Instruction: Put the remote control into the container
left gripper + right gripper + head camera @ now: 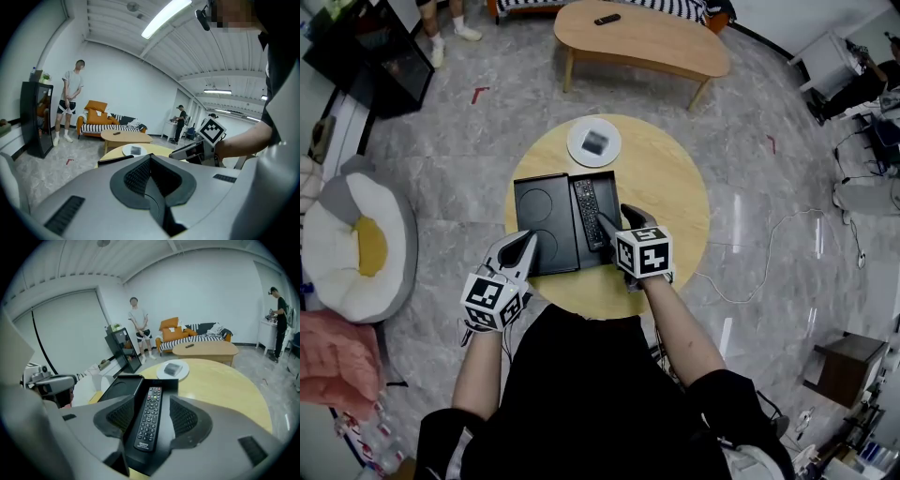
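Remote (587, 214) lies in container's (542, 246) right compartment, mid table (667, 178). R gripper (616, 218) jaws apart over its near end, unclamped; L gripper (528, 241) jaws together, empty. Risk: a jaw snagging remote on withdrawal, dragging it out

We see a matt black plastic container (534, 202) on a smooth light wood table (666, 187), with glossy marbled floor (750, 216) around that table.

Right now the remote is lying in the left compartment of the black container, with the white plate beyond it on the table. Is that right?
Not quite. The remote lies in the right compartment of the container, not the left one. The head view shows this clearly. The rest holds: the container is black, and the white plate sits beyond it on the table.
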The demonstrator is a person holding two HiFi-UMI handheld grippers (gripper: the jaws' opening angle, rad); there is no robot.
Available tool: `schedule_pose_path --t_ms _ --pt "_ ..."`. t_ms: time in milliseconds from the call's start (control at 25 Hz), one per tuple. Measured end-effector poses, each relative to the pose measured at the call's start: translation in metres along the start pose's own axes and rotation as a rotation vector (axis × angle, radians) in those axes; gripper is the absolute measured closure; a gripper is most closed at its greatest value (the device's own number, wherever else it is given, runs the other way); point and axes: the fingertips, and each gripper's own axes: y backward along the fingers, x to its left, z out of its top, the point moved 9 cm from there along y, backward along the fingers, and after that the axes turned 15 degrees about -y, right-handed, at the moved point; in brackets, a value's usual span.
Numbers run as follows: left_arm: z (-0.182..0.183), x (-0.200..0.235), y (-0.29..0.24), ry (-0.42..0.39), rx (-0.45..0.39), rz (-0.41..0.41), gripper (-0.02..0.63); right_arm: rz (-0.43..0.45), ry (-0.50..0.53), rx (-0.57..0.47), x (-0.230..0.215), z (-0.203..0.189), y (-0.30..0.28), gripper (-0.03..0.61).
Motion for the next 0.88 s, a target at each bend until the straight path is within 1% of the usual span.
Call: schedule_pose_path --t_ms 40,80,160,200,280,360,520,640,720,880 --pt "0.003 -0.004 -0.004 -0.006 -0.001 -0.002 0.607 0.011 -0.004 -0.030 -0.006 0.003 0.009 0.342" --pt "0.006 -0.009 -0.008 -0.011 -0.003 -0.002 0.606 0.020 -0.005 -0.062 -0.013 0.005 0.020 0.370" --pt "0.011 -0.022 -0.015 -0.018 -0.011 0.005 0.607 0.034 0.006 -0.119 -0.027 0.008 0.041 0.445" --pt "0.013 -0.030 -0.018 -0.021 -0.015 0.009 0.606 0.037 0.017 -0.136 -0.035 0.009 0.050 0.472" --pt "0.017 -0.044 -0.024 -0.026 -0.022 0.016 0.607 0.026 0.043 -0.140 -0.050 0.008 0.066 0.500" --pt "0.022 -0.059 -0.027 -0.032 -0.026 0.023 0.607 0.016 0.056 -0.132 -0.064 0.006 0.080 0.509" --pt "0.034 -0.085 -0.030 -0.058 -0.051 0.056 0.606 0.059 0.025 -0.151 -0.093 0.003 0.107 0.524" --pt "0.039 -0.104 -0.030 -0.059 -0.071 0.089 0.607 0.075 0.025 -0.151 -0.115 -0.003 0.127 0.525" --pt "0.044 -0.115 -0.028 -0.064 -0.088 0.115 0.606 0.101 0.027 -0.176 -0.127 -0.006 0.145 0.525" --pt "0.052 -0.129 -0.020 -0.069 -0.137 0.180 0.607 0.155 0.002 -0.276 -0.144 -0.006 0.177 0.525"
